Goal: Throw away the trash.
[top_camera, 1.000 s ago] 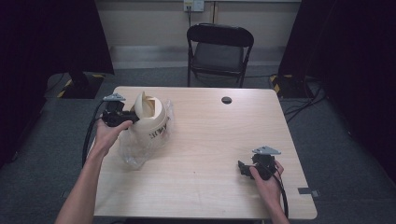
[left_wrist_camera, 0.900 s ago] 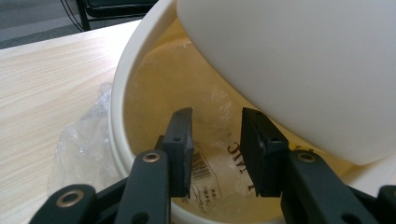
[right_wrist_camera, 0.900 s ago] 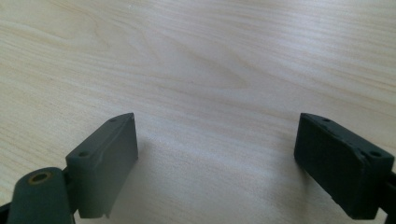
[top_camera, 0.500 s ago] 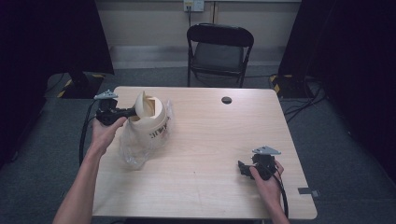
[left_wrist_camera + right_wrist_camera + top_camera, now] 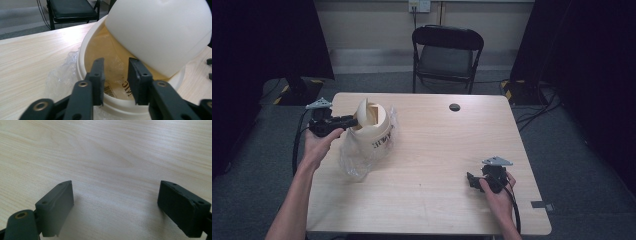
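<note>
Resting past left gripper [image 5: 115, 82] jaws | cream bin [image 5: 130, 65] | seemingly untouched

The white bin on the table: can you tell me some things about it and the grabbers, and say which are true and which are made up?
1. The white bin lies tipped on its side on the table. True.
2. The left gripper squeezes the bin's rim. False: its jaws stand apart at the bin's mouth, gripping nothing.
3. Crinkly clear plastic lies around the bin. True.
4. The right gripper holds a cup. False: its jaws are wide open over bare wood.
5. A chair stands behind the table. True.
</note>
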Motion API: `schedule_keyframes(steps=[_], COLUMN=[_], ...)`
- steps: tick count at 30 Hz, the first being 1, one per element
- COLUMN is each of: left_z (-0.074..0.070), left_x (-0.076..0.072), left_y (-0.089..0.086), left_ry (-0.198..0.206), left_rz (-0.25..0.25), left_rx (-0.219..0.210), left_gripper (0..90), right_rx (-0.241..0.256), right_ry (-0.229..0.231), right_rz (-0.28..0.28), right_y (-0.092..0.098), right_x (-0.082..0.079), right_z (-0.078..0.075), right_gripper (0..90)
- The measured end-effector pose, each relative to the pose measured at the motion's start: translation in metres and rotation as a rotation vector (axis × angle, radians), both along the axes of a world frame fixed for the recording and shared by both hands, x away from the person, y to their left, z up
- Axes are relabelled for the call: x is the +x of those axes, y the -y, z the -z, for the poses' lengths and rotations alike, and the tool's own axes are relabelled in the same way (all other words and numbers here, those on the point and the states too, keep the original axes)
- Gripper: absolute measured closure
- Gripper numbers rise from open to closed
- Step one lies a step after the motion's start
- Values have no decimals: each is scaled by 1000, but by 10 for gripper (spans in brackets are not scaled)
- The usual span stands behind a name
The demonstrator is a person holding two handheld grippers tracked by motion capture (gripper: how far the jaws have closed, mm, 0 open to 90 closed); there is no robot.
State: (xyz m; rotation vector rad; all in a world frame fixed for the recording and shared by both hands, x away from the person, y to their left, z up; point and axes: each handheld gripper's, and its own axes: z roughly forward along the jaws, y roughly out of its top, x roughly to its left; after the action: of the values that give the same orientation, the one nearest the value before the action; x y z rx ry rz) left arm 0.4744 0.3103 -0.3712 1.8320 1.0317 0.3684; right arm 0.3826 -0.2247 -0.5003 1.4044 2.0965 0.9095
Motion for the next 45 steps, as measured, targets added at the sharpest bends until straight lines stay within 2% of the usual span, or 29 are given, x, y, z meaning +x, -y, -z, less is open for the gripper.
schedule_keyframes(steps=[3, 6, 10, 13, 14, 16, 18, 21, 22, 23, 26, 31, 32, 35, 38, 41, 42, 44, 45], left_z=[-1, -4, -9, -11, -10, -8, -5, -1, 4, 4, 16, 25, 28, 33, 47, 55, 60, 71, 71], left_x=[-1, -5, -12, -17, -23, -27, -36, -43, -49, -49, -63, -75, -81, -86, -95, -102, -105, -113, -113], left_y=[-2, -5, -5, -3, -2, -3, -4, -6, -7, -7, -4, -1, 0, 0, -4, -5, -6, -5, -5], left_ry=[-2, 6, 22, 13, 22, 22, 15, 15, 5, 5, -18, -25, -23, -29, -54, -63, -73, -101, -101], left_rz=[-23, -24, -27, -14, -24, -29, -31, -30, -34, -34, -24, -28, -21, -14, -29, -15, -18, -12, -12], left_rx=[4, -1, 5, 38, 30, 16, 36, 32, 24, 24, 51, 39, 57, 73, 96, 88, 97, 89, 89], left_gripper=[509, 457, 327, 253, 204, 205, 195, 189, 184, 181, 168, 168, 168, 165, 167, 165, 165, 163, 163], right_rx=[0, 0, 0, 0, 0, 0, 0, 0, 0, 0, 1, 1, 1, 1, 0, 1, 0, 1, 1], right_ry=[0, 0, 0, 0, 0, 0, 0, 0, 0, 0, 0, 0, 0, 0, 0, 0, 0, 0, 0], right_rz=[0, 0, 0, 0, 1, 1, 0, 0, 1, 1, 0, 0, 0, 0, 0, 1, 0, 1, 1], right_y=[0, 0, 0, 0, 0, 0, 0, 0, 0, 0, 0, 0, 0, 0, 0, 0, 0, 0, 0], right_x=[0, 0, 0, 0, 0, 0, 0, 0, 0, 0, 0, 0, 0, 0, 0, 0, 0, 0, 0], right_z=[0, 0, 0, 0, 0, 0, 0, 0, 0, 0, 0, 0, 0, 0, 0, 0, 0, 0, 0], right_gripper=[125, 125, 125, 125, 125, 125, 125, 125, 125, 125, 125, 125, 125, 125, 125, 125, 125, 125, 125])
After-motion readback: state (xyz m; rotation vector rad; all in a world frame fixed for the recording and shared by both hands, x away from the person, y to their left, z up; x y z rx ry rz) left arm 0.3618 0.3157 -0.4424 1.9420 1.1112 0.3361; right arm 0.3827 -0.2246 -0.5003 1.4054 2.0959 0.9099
